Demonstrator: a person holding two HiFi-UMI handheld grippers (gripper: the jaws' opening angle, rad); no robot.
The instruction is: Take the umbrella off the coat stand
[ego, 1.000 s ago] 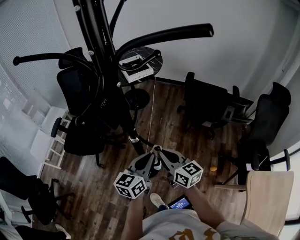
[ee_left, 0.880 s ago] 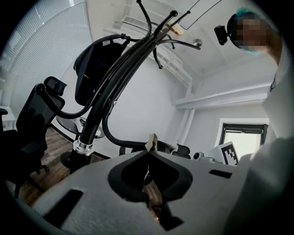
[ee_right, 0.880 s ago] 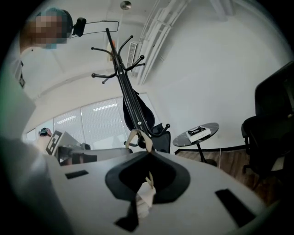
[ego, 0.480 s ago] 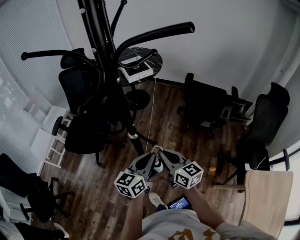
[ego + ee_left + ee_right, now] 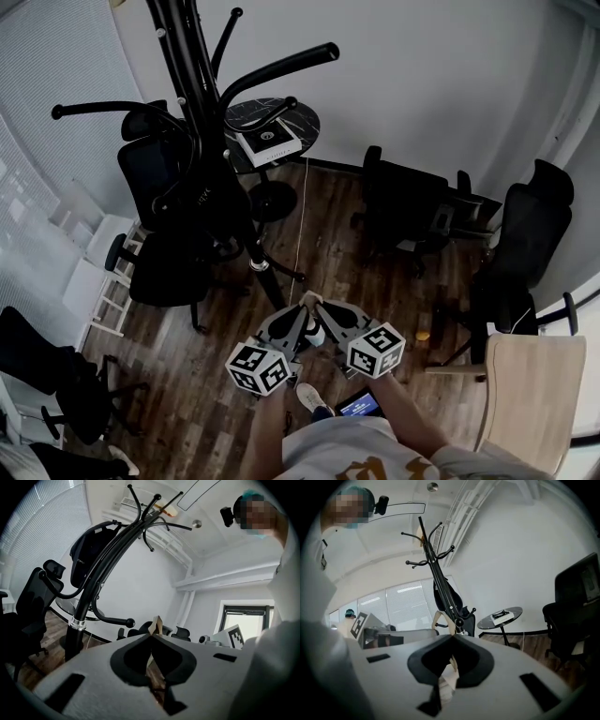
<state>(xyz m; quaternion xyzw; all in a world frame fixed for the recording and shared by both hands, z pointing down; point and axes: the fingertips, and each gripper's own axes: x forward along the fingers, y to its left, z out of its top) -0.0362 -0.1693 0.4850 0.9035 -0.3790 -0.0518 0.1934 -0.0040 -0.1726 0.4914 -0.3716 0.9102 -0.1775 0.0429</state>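
- Head view shows black office chairs (image 5: pixel 155 178) on the far left, next to the window blinds (image 5: pixel 56 75).
- Just right of them stands the tall black coat stand (image 5: pixel 192 84). Its bent arms stick out to both sides.
- The umbrella (image 5: pixel 220 211) looks like a black folded bundle. It hangs on the coat stand, close against the pole.
- Past the stand, by the far wall, is a small round tabletop (image 5: pixel 302 117) with a flat box (image 5: pixel 267 141) on it.
- Near the person, over the wood floor (image 5: pixel 328 244), the left tool (image 5: pixel 302 309) points toward the foot of the stand. In the left gripper view its two jaws are pressed together, with nothing between them.
- The right tool (image 5: pixel 319 307) is just beside it, on its right. In the right gripper view its jaws are pressed together too, and they grip nothing.
- Both tools are well apart from the umbrella.
- More black chairs (image 5: pixel 403 206) stand on the right, near the far wall.
- A light wooden chair (image 5: pixel 534 384) is at the near right, close to the person.
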